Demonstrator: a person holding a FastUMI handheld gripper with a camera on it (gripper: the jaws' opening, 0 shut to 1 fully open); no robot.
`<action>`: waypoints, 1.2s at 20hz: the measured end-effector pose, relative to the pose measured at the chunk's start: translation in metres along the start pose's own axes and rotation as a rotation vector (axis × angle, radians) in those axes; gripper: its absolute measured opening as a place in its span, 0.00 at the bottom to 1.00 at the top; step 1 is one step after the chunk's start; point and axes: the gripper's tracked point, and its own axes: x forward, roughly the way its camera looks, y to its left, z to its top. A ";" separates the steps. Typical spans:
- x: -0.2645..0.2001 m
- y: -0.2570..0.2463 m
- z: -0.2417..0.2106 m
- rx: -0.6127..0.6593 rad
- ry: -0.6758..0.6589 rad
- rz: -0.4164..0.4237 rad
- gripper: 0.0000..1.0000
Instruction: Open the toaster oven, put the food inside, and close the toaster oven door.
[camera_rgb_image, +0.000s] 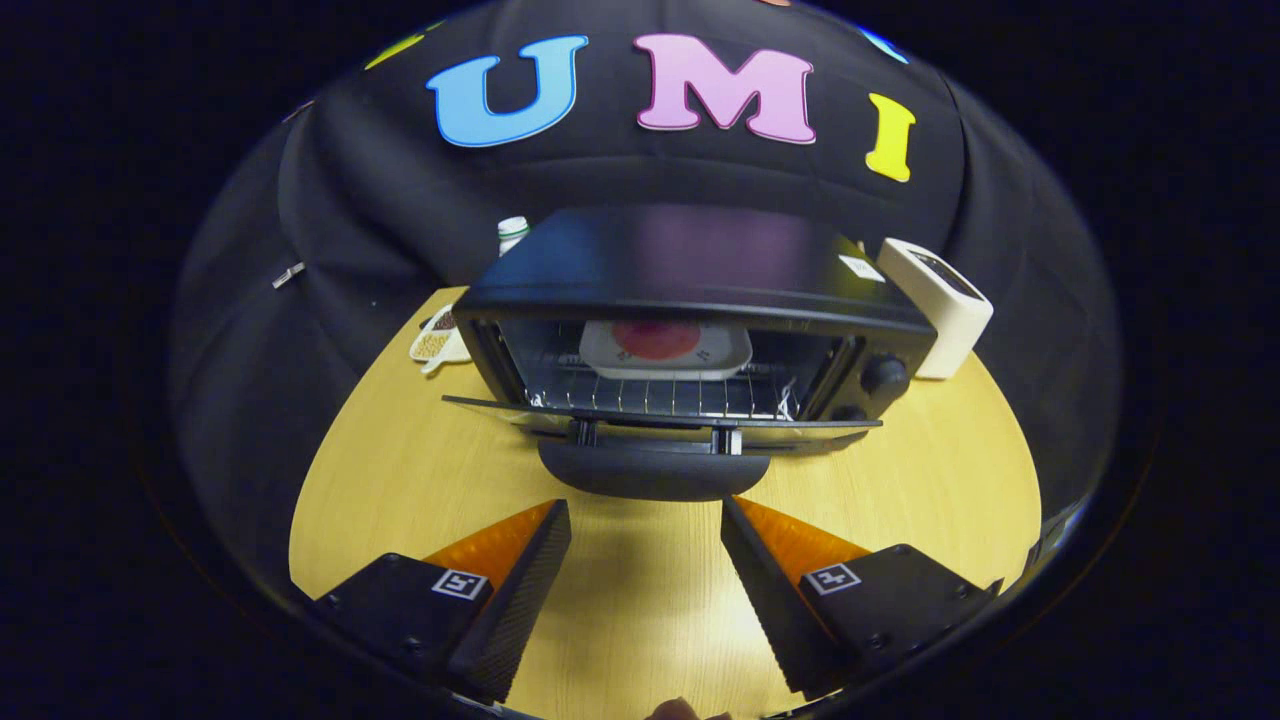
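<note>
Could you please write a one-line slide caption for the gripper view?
Open claw just short of the lowered door handle of the toaster oven, food plate already on the rack.

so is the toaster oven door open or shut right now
Open: the door lies folded down flat, its handle just ahead of the open gripper, and the plate of food sits on the rack inside.

The tabletop (400, 500) is pale yellow wood with a fine straight grain. On it stands a black toaster oven (690, 265) with black knobs (884, 375), a black door handle (652, 472) and a silvery wire rack (660, 398). Inside, a white plate (735, 352) carries round red food (656, 339). To the far right stands a cream-white box (945, 310) with a dark top. To the far left lies a white dish (436, 345) speckled brown, and behind it a white bottle (512, 233) with a green cap.
</note>
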 end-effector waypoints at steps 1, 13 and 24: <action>-0.005 0.000 0.011 0.005 -0.026 -0.001 0.99; -0.092 -0.034 0.133 -0.035 -0.405 0.013 0.98; -0.203 -0.130 0.234 -0.039 -0.693 -0.022 0.98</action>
